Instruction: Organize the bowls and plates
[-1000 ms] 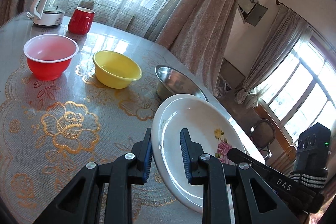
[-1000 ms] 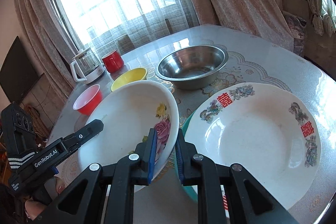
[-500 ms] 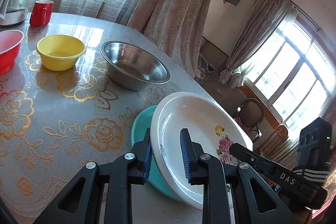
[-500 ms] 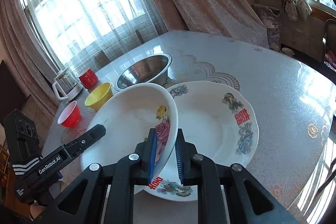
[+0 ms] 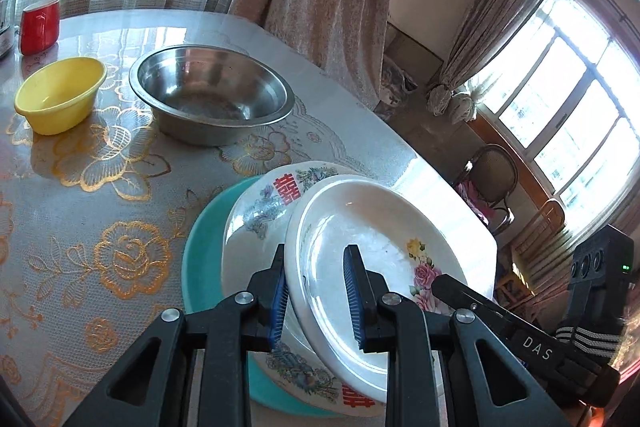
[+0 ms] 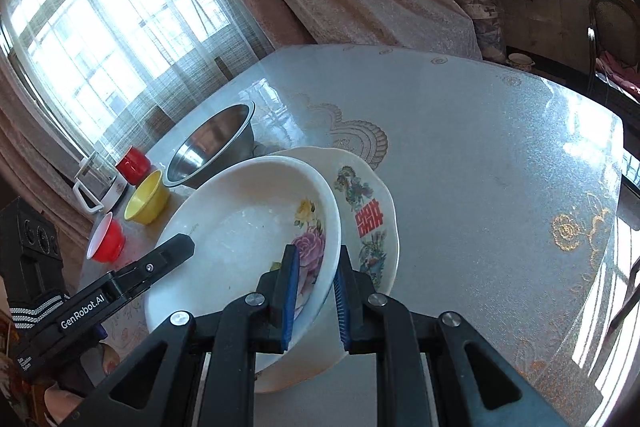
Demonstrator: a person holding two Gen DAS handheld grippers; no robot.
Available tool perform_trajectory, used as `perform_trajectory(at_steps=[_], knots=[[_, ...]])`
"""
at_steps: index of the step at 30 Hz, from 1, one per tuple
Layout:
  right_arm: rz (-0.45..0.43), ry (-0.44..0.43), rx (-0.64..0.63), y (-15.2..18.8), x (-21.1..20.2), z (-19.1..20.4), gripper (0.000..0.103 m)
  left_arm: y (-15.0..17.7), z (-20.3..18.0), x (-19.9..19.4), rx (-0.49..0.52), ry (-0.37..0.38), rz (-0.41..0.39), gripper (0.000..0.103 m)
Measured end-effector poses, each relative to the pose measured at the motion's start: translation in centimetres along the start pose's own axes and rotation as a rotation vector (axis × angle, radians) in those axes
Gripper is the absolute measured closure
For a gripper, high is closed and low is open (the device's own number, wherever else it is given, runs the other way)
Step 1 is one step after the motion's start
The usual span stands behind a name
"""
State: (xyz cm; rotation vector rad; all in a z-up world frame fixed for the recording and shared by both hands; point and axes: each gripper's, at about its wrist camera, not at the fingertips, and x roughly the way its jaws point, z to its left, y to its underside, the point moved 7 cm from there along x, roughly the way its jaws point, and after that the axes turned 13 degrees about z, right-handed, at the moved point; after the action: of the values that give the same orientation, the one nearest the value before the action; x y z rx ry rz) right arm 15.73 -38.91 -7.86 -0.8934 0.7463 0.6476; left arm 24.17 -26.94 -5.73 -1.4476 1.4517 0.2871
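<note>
Now carried over the teal plate and patterned plate, rose plate pinched at opposite rims by left gripper and right gripper; ready to lower onto stack.

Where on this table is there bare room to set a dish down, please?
Bare cloth lies right of the red-lettered plate, out to the table edge, and between the yellow bowl and the teal plate. It is crowded around the steel bowl and red cups.
</note>
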Motion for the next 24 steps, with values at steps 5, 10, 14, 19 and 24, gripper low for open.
perform_trajectory(at_steps=[5,10,14,19,24], knots=[[0.033,0.006,0.009,-0.3,1.0,-0.3,0.086,-0.2,0.2,0.8,0.002,-0.032,0.029,0.077],[0.055,0.021,0.017,-0.8,1.4,-0.5,0.086,0.1,0.6,2.0,-0.001,-0.067,0.074,0.077],[0.073,0.055,0.004,-1.3,1.7,-0.3,0.085,0.3,0.5,2.1,0.009,-0.076,0.086,0.077],[0.102,0.105,-0.016,-1.8,1.9,-0.1,0.084,0.3,0.7,2.0,-0.025,-0.062,0.105,0.076],[0.140,0.122,-0.011,-2.1,2.1,-0.1,0.083,0.3,0.5,2.0,-0.028,-0.048,0.154,0.071]])
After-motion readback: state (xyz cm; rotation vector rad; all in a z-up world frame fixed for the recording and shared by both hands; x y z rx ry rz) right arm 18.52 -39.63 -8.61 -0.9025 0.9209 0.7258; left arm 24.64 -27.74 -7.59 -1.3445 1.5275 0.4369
